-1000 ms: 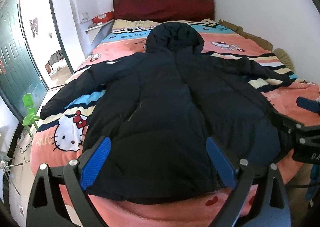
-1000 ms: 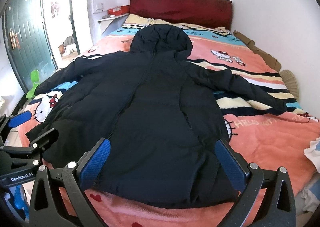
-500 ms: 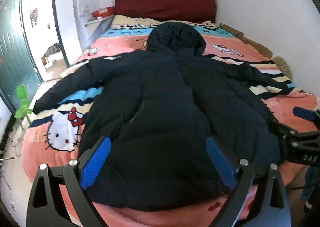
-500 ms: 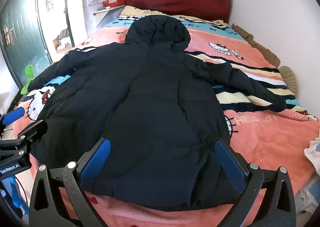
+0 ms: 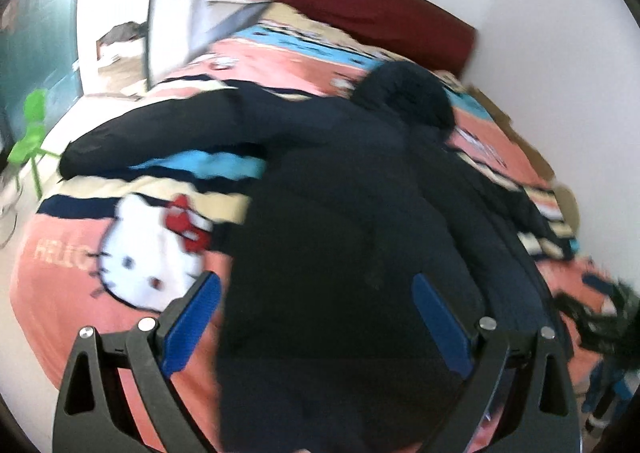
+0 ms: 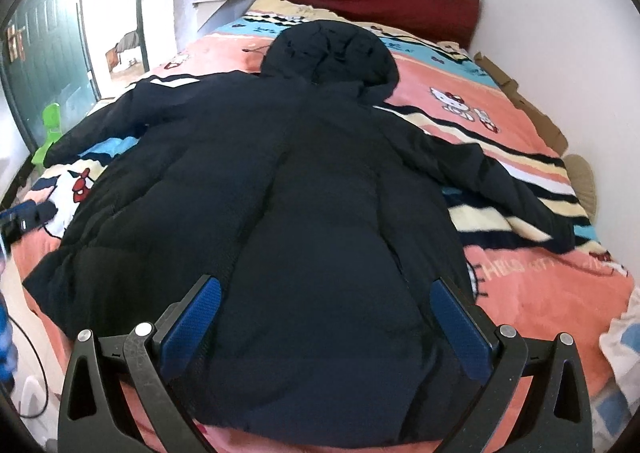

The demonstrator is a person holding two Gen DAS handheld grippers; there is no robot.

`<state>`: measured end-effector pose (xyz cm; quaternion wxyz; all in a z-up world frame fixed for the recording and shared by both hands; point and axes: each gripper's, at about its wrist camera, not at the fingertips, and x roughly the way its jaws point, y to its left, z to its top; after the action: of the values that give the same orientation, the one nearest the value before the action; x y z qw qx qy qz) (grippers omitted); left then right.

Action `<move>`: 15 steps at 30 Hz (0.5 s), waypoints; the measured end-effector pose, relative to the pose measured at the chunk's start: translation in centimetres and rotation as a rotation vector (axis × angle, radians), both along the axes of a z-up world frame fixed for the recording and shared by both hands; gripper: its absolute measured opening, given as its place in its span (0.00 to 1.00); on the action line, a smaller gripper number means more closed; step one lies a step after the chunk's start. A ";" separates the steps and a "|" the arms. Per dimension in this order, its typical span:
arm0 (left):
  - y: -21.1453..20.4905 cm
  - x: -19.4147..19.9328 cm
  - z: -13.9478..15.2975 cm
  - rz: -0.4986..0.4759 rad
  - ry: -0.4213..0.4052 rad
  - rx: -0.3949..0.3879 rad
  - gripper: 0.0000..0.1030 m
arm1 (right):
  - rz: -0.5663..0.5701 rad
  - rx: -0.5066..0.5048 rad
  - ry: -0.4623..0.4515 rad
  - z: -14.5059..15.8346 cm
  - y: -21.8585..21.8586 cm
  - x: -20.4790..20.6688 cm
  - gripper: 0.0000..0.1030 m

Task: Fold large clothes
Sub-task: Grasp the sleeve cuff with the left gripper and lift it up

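A large dark navy hooded puffer jacket point(image 6: 320, 193) lies spread flat on the bed, hood toward the headboard, both sleeves stretched out sideways. It also shows in the blurred left wrist view point(image 5: 352, 237). My left gripper point(image 5: 316, 317) is open and empty above the jacket's lower left part, near the hem. My right gripper point(image 6: 326, 317) is open and empty above the hem's middle. The left sleeve point(image 5: 160, 137) reaches toward the bed's left edge. The right sleeve point(image 6: 500, 185) reaches toward the wall.
The bed carries a pink Hello Kitty blanket point(image 6: 540, 285) and a dark red headboard point(image 6: 372, 1). A white wall runs along the right. A green plastic chair point(image 5: 30, 133), a green door point(image 6: 44, 41) and an open doorway stand on the left. The other gripper point(image 5: 600, 317) shows at right.
My left gripper has swung left and tilted, blurring its view, and now looks toward the left sleeve. My right gripper has moved slightly closer over the hem. The jacket has not moved.
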<state>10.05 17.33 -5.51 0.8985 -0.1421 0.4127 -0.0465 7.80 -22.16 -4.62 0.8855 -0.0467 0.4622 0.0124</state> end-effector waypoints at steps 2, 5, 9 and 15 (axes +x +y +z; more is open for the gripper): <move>4.4 2.1 -0.6 0.071 0.007 -0.029 0.94 | 0.007 0.011 -0.004 0.2 0.6 0.7 0.99; 10.2 5.0 -1.7 0.185 0.020 -0.039 0.94 | 0.003 0.017 0.003 0.4 1.0 1.4 0.99; 19.2 9.0 -4.9 0.357 0.058 -0.194 0.94 | -0.012 -0.015 0.025 0.2 1.0 2.0 0.99; 27.5 12.4 -10.4 0.554 0.079 -0.467 0.93 | -0.058 -0.027 0.043 -0.2 0.2 2.9 0.99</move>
<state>22.46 44.82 -15.89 0.8038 -0.4514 0.3711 0.1113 10.70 -21.97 -4.86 0.8745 -0.0450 0.4826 -0.0185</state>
